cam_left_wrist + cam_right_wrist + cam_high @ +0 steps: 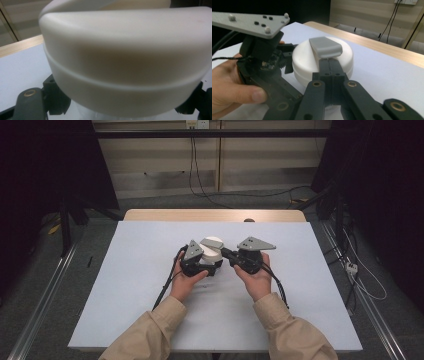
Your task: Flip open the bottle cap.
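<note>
Two hand-held grippers on white container [212, 251]: left [207, 265] clasps smooth rigid body; right [329, 62] pinches grey tab [325, 47].

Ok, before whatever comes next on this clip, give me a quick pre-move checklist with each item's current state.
1. Left claw holding the white round container: ok; the left gripper view shows the container's side between the jaws.
2. Right claw shut on the grey tab atop the container: ok in the right gripper view.
3. Container upright: ok.
4. Container resting on the white table cover or lifted: cannot tell.
5. Whether the grey tab is fixed to the lid or loose: cannot tell.
6. Both hands gripping their tools: ok; left hand, right hand.
</note>
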The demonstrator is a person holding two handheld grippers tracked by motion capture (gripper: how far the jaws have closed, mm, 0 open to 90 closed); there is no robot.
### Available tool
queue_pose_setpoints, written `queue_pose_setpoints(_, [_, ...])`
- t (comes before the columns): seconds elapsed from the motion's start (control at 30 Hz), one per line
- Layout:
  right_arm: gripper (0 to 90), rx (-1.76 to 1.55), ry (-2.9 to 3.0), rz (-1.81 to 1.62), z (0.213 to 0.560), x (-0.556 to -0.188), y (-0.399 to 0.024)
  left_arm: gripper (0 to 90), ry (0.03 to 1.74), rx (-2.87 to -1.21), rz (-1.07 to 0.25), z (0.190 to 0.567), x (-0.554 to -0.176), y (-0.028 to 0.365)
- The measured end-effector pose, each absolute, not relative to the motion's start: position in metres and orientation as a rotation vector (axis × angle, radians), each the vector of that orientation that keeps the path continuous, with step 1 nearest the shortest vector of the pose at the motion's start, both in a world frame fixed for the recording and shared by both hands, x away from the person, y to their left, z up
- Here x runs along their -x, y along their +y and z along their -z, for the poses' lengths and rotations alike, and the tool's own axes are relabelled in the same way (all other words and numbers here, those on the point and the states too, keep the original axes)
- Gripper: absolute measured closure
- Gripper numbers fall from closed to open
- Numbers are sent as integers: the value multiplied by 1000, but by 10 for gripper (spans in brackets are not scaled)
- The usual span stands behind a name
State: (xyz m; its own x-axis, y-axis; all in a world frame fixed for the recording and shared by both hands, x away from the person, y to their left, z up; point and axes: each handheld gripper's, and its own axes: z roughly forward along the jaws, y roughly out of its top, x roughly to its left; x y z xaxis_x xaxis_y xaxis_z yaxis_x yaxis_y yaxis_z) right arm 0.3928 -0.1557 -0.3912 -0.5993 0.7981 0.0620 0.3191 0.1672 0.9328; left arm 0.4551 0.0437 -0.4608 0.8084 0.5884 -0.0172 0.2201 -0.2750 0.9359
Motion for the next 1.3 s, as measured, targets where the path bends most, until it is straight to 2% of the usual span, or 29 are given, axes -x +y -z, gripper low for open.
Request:
queue_pose_setpoints(0.4, [900,-1023,1984,-1437,375,-399,-151,185,614,-1850,-404,461,-455,43])
queue_pose_setpoints(1.3, [900,-989,1992,-1425,363,-411,-136,185,618,-1847,-400,461,-455,43])
